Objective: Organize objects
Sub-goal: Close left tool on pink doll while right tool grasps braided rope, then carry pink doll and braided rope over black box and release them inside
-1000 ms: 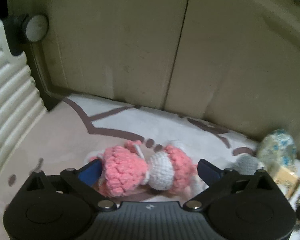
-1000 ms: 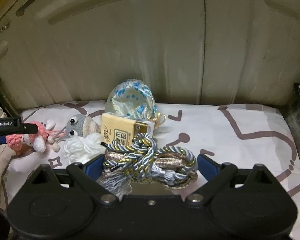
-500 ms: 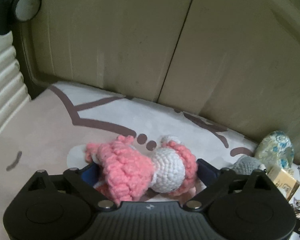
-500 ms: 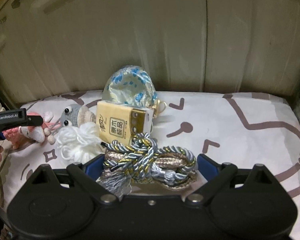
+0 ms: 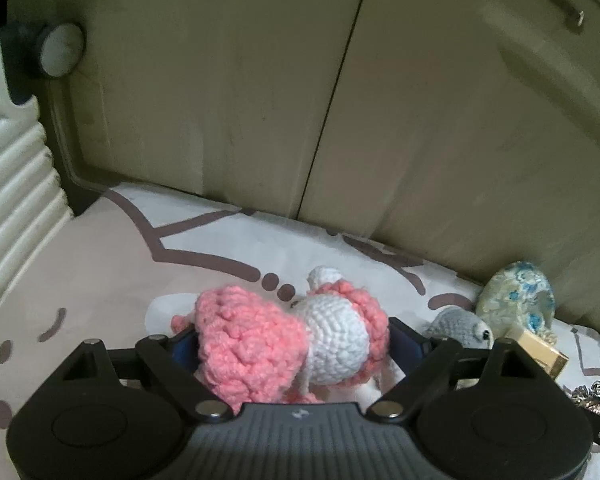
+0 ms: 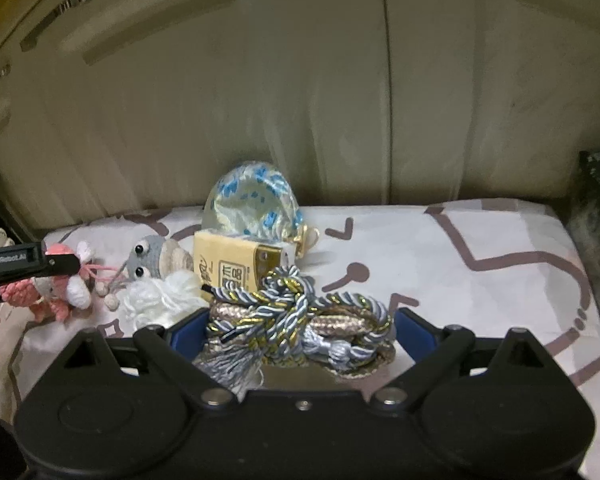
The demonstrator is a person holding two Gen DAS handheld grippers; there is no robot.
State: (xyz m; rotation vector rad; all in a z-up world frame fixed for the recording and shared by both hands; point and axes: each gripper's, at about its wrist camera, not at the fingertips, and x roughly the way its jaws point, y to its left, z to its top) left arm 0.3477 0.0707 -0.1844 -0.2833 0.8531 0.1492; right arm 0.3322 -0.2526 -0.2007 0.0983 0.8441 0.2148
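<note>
The pink crocheted doll [image 5: 284,344] is now being closed on between the left tool's [image 5: 288,344] jaws; pickup is imminent.

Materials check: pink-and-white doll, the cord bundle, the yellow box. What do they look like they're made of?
Pink-and-white doll: crocheted yarn, matte and fuzzy; individual stitches show. Cord bundle: twisted textile rope in blue-grey, white and gold, with a slight sheen and glinting metallic-looking strands; tassel ends fray. Yellow box: probably printed cardboard, smooth with flat faces and crisp edges, though it could be a wrapped pack.
</note>
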